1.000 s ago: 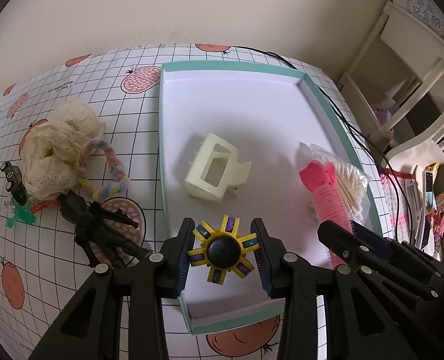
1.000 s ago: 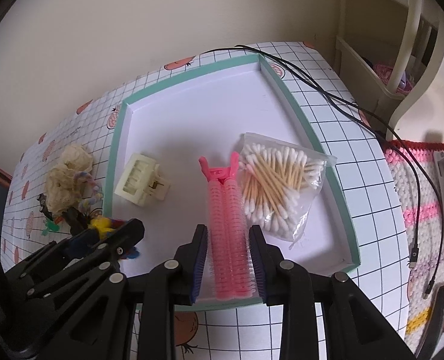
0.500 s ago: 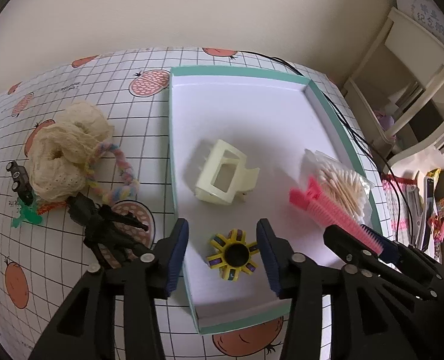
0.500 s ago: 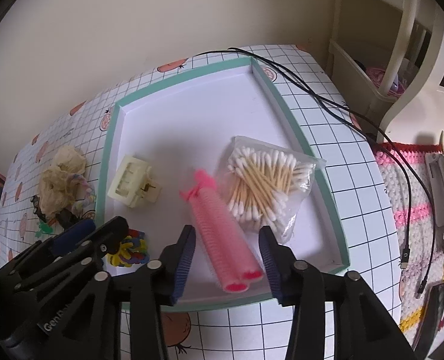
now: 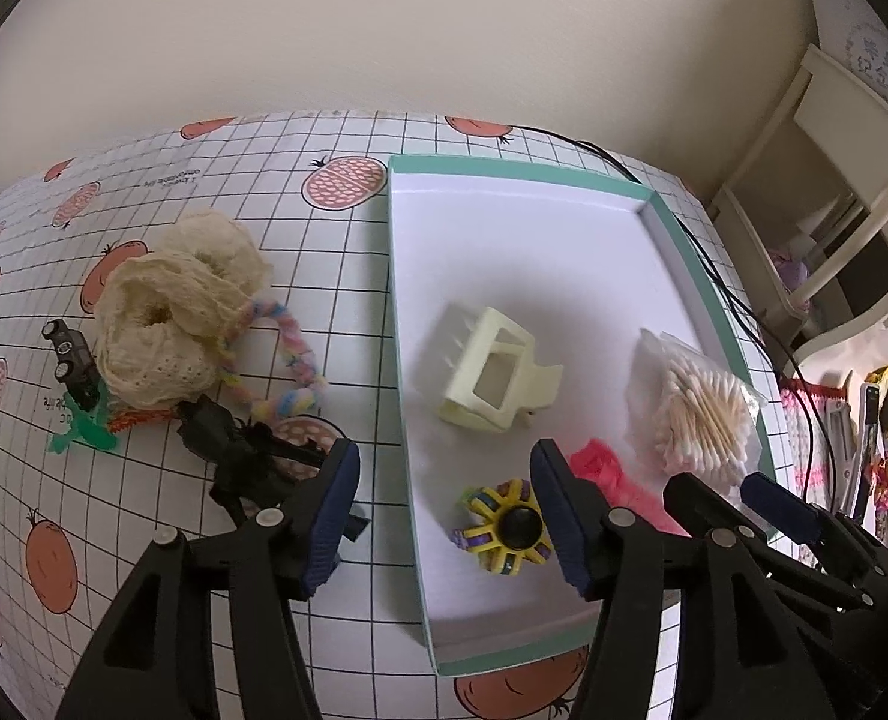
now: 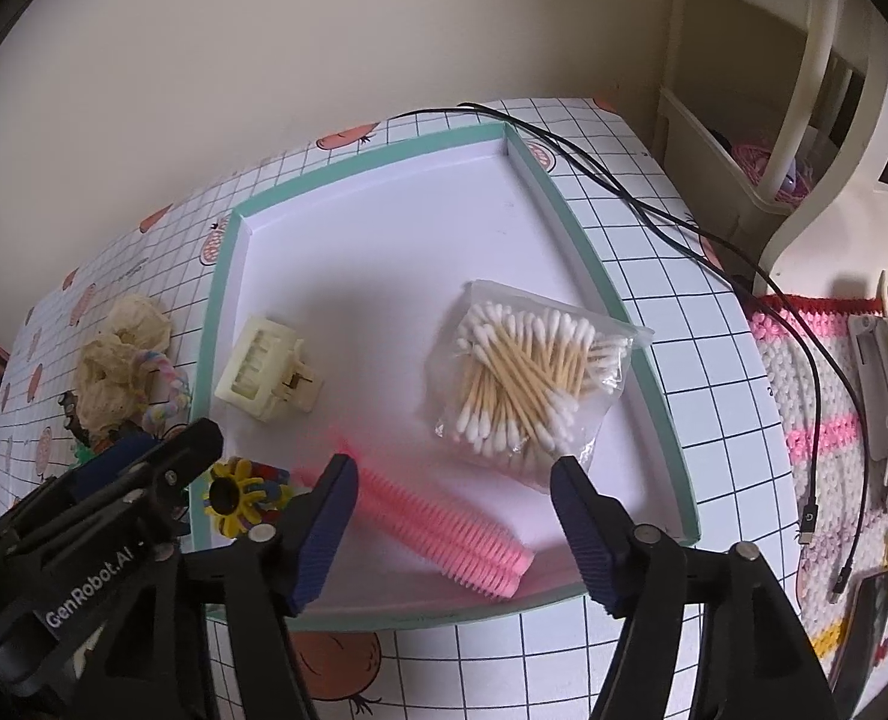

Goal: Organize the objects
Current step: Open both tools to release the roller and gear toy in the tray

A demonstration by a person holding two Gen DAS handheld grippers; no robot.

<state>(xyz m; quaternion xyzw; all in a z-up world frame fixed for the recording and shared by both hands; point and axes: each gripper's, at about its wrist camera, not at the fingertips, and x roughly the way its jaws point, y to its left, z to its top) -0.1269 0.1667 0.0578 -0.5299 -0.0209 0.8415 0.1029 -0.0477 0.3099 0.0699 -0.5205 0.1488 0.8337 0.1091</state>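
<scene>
Two grippers hang over a table with a checked cloth that has red fruit on it. On the table sits a big white tray with a green rim. The left gripper is opening wide, and nothing is pinched in it; its jaws stand over the tray's near left edge. The right gripper is opening wide too, and the pink comb lies loose on the tray between its jaws. A bag of cotton buds lies by the tray's right wall. A pale yellow hair clip sits in the middle. A little yellow spinner lies near the front, just beside the left gripper's right jaw. Left of the tray lie lacy cream scrunchies, touching a rainbow hair tie.
</scene>
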